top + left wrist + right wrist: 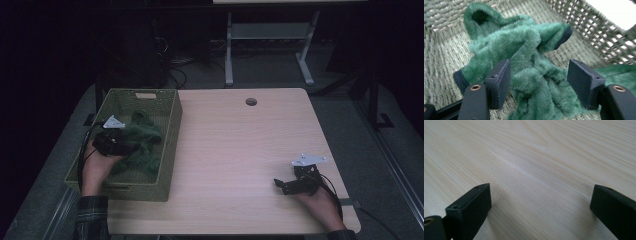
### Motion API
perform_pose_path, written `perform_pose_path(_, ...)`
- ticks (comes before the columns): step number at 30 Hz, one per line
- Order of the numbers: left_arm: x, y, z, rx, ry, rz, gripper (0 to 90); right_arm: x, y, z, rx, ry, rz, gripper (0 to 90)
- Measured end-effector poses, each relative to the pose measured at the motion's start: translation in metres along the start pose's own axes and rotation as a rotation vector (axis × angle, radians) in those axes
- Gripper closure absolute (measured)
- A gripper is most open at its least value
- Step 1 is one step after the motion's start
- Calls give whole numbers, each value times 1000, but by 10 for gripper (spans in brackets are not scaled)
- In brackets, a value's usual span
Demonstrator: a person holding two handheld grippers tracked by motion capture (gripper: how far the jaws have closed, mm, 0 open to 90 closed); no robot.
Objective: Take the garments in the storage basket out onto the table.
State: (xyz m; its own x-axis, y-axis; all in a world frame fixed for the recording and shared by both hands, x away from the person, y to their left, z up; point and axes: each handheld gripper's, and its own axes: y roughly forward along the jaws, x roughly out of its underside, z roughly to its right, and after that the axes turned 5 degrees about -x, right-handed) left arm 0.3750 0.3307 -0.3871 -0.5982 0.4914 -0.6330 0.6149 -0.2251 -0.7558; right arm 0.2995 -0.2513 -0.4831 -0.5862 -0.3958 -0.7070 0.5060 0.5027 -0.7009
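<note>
Right gripper point(285, 184): near edge of table point(240, 150), right side, held low over bare wood. Jaws wide apart, nothing between them; right gripper view confirms only pale wood grain btwn the two black pads. Grey plate on top, cable trails back along the hand point(320, 200).

Left gripper point(131, 145): inside woven basket point(172, 145) at table's left edge, person's left hand point(97, 167) behind it, plaid sleeve point(92, 215) at bottom of high view. Jaws well open, straddling a fold of green fleece garment point(142, 140) but not clamped; left gripper view shows pile btwn the pads with a gap at the right pad, left pad approx. touching fabric.

Garment: bunched in the basket, approx. centre to far half, lying on the woven floor. Dark ribbed cuffs point(564, 37) visible at two ends in left gripper view. One part spreads toward basket's right wall.

Beyond: round cable hole point(251, 101) in tabletop near far edge. Desk frame legs point(229, 55) on floor behind table, dim.
</note>
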Motion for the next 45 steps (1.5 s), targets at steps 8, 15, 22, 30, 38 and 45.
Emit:
perform_pose_path(8, 2, 15, 2, -23, 16, -81, 344, 0, 0, 0, 0, 0, 0, 31)
perform_pose_path(15, 5, 23, 2, -50, -2, -153, 407, 0, 0, 0, 0, 0, 0, 31)
perform_pose_path(22, 6, 23, 1, -40, -19, -187, 634, 0, 0, 0, 0, -1, 0, 31)
perform_pose_path(30, 6, 19, -2, -18, -94, -196, 799, 0, 0, 0, 0, -1, 0, 31)
perform_pose_path(38, 5, 8, -6, 18, -157, -115, 827, 0, 0, 0, 0, -1, 0, 31)
perform_pose_path(45, 4, -1, -9, 48, -176, -44, 829, 0, 0, 0, 0, -1, 0, 31)
